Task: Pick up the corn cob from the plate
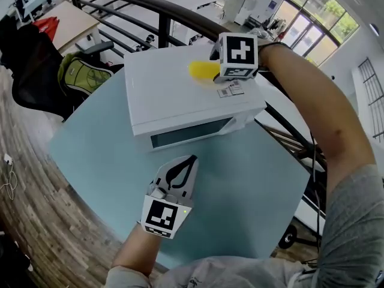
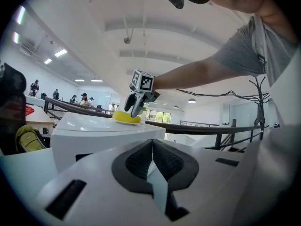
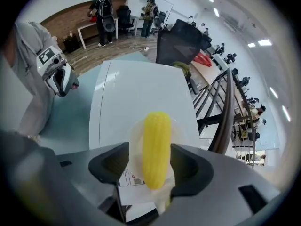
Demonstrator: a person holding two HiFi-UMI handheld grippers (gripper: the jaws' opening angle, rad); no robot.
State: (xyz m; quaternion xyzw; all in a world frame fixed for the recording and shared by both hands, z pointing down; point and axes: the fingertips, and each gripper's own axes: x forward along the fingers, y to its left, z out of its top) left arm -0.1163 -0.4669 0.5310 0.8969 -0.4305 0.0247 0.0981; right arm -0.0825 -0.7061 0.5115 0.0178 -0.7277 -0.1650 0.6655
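A yellow corn cob (image 3: pixel 156 147) lies on a small pale plate (image 3: pixel 133 132) on top of a white microwave (image 1: pixel 174 101). My right gripper (image 3: pixel 154 166) points steeply down over it, its jaws open wide with the cob between them; a gap shows on the left side. From the head view the cob (image 1: pixel 203 70) pokes out left of the right gripper (image 1: pixel 212 68) and its marker cube. My left gripper (image 1: pixel 191 161) hovers low over the pale blue table (image 1: pixel 102 155) in front of the microwave, shut with nothing in it. The left gripper view shows its closed jaws (image 2: pixel 153 147) and the cob (image 2: pixel 127 117) beyond.
A printed sticker (image 1: pixel 230 90) lies on the microwave top beside the plate. A dark metal railing (image 1: pixel 180 14) curves behind the table. A black chair with a green backpack (image 1: pixel 81 71) stands to the left. Several people stand far off in the room.
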